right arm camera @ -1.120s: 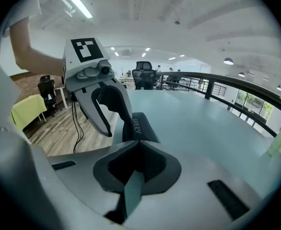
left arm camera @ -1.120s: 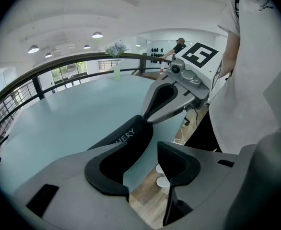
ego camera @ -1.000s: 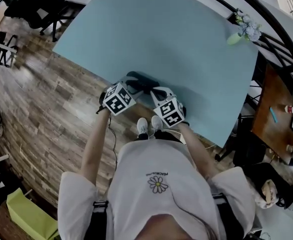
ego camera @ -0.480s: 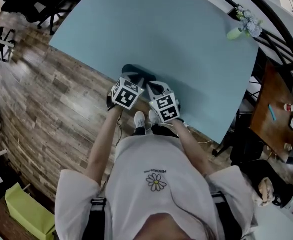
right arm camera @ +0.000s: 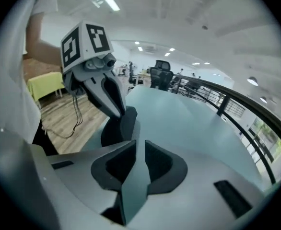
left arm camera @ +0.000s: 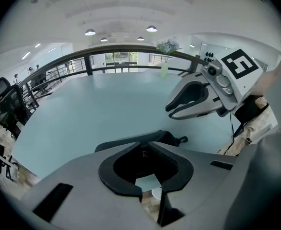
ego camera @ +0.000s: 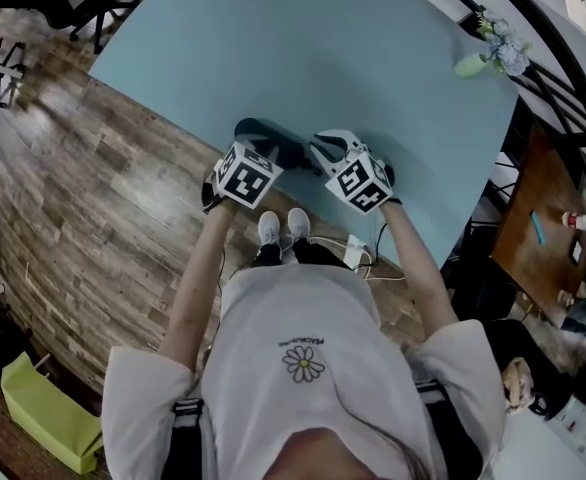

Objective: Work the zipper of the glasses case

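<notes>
Glasses case [ego camera: 265,134], dark, oblong, zippered: lower middle of frame, by near edge of pale blue tabletop [ego camera: 323,58]. Left hand-held gripper [left arm camera: 144,145] has just closed, clamping its end. Right hand-held gripper [right arm camera: 139,145], just right of it, has just opened to a narrow gap with nothing between.

shirt print [ego camera: 304,343], too small to read
</notes>
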Motion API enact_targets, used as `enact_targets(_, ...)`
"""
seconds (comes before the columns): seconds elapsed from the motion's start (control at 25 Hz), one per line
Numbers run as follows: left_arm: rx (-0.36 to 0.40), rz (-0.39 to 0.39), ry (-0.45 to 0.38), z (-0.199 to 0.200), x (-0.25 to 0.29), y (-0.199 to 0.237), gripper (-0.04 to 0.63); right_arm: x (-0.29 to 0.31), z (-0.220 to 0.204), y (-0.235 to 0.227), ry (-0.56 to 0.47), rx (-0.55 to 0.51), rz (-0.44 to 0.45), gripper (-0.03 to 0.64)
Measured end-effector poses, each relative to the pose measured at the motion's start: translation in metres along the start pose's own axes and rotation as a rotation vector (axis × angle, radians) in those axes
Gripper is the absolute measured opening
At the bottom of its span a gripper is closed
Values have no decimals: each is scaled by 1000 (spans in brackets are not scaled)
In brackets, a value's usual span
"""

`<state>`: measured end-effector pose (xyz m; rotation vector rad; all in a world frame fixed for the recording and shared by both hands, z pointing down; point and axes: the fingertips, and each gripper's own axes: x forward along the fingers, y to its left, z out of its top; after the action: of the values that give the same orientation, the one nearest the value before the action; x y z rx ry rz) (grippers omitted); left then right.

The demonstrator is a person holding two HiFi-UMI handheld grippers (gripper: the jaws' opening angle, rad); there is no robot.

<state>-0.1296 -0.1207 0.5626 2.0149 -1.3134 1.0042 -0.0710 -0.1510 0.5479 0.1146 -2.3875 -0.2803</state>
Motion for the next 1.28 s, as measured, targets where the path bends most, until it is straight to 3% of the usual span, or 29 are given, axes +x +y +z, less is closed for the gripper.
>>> enact_targets(0.08,-10,1,-4,0,0,0,57,6,-11,-5,59,-126,69,91)
enact_targets(0.36,-42,1,-16,1,2,5,38,39,-27,9,141,-415,304,120)
enact_targets(0.6,-25,7,4,2,5,5,36,51,-30,18,144,-565,415,121)
enact_targets(0.76,-28,-1,11,1,4,5,35,50,-29,26,173,-764,477,115)
enact_targets(0.88,-35,-8,14,0,6,6,35,49,-34,31,187,-885,515,56)
enact_targets(1.16,-34,-21,10,0,6,6,32,46,-36,31,203,-851,514,43)
enact_targets(1.28,-28,-23,9,1,5,4,32,42,-35,29,225,-785,506,40)
